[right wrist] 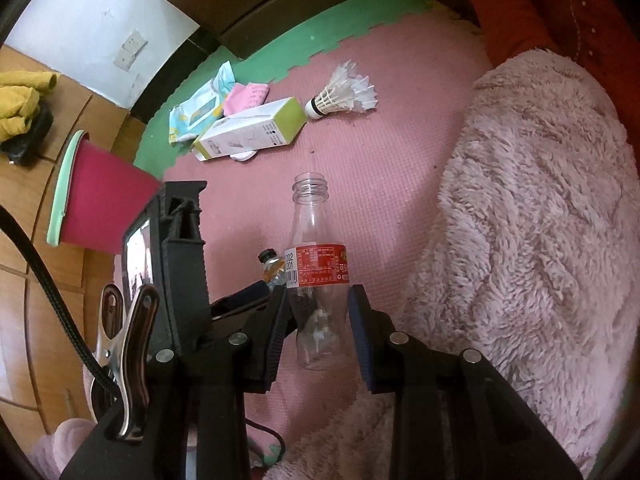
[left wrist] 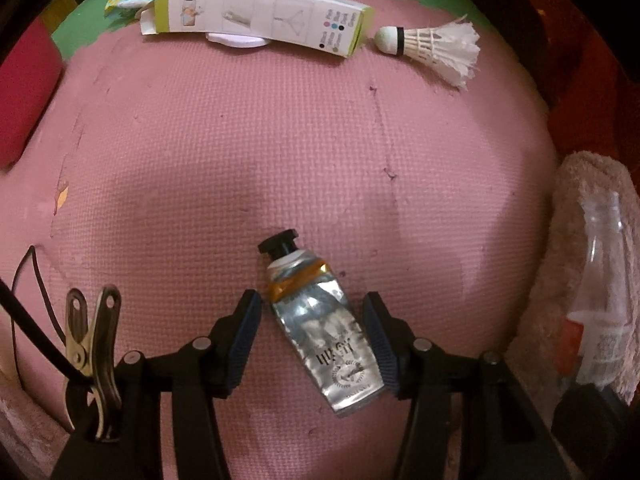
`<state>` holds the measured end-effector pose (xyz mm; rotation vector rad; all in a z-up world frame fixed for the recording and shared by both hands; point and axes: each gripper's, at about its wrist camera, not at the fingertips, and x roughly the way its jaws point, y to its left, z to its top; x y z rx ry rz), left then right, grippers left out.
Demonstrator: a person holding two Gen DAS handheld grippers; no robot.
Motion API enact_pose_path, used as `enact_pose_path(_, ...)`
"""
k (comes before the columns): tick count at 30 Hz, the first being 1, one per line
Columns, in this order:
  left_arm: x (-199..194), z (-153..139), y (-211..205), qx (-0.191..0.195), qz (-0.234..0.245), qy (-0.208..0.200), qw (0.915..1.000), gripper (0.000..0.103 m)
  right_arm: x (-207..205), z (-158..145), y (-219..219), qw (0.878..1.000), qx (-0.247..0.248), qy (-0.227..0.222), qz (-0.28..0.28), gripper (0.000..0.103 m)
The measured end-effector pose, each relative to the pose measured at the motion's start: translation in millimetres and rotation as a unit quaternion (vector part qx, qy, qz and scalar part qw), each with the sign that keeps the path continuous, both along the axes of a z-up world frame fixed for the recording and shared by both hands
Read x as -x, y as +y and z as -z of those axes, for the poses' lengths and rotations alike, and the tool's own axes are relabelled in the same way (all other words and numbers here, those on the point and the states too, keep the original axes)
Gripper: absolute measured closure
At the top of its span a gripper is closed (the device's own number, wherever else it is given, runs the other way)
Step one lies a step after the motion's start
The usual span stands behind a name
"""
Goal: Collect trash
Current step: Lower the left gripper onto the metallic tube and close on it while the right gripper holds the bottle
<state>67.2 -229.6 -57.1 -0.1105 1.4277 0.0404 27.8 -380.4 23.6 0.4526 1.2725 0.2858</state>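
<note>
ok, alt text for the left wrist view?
Looking straight down, the left gripper straddles a crumpled silver tube with a black cap lying on a pink foam mat, pads not touching it. Beyond lie a white carton and a shuttlecock; a clear bottle shows at right.

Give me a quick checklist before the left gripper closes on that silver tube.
1. Silver tube between left gripper fingers: ok.
2. Left jaws wider than tube, not yet pressing: ok.
3. Tube lies slanted across the jaws, not square: not ok.
4. Right gripper shut on clear bottle: ok.
5. Red bin in view beside the pink mat: ok.
6. Bin's inside has room: cannot tell.
</note>
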Motion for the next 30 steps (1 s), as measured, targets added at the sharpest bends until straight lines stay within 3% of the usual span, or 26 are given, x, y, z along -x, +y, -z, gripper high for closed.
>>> enact_pose_path(3,3.4,0.3,-3.0,-0.012,0.014,-0.001,0.9998,0.056,1.9,-0.7,0.9,1.000,-0.001,-0.002,-0.001,0.072)
enact_pose_path(9,13.2,-1.3,10.5,-0.003,0.029,-0.001,0.9996,0.061,3.0,0.4,6.9,1.000,0.001,-0.003,-0.008,0.072)
enact_pose_path(16,17.5,0.0,24.4,0.025,0.049,0.002,0.9985,0.061,1.6,2.8,14.4,1.000,0.011,-0.004,-0.021,0.072)
enact_pose_path(19,20.6,0.7,22.4,0.024,0.059,0.004,0.9980,0.055,1.2,4.8,17.9,1.000,0.016,-0.004,-0.026,0.072)
enact_pose_path(25,25.4,1.9,15.3,0.006,0.072,-0.007,0.9974,0.060,1.3,7.4,22.7,0.999,0.022,-0.004,-0.033,0.071)
enact_pose_path(27,26.3,1.4,16.8,0.010,0.068,-0.010,0.9976,0.064,1.1,8.7,24.0,0.999,0.021,-0.003,-0.034,0.072)
enact_pose_path(29,27.2,-1.0,23.0,0.024,0.065,-0.014,0.9975,0.082,1.1,10.4,26.1,0.999,0.021,-0.004,-0.036,0.072)
enact_pose_path(30,25.7,-3.5,26.7,0.029,0.064,-0.015,0.9974,0.086,1.1,11.2,26.9,0.999,0.022,-0.004,-0.037,0.072)
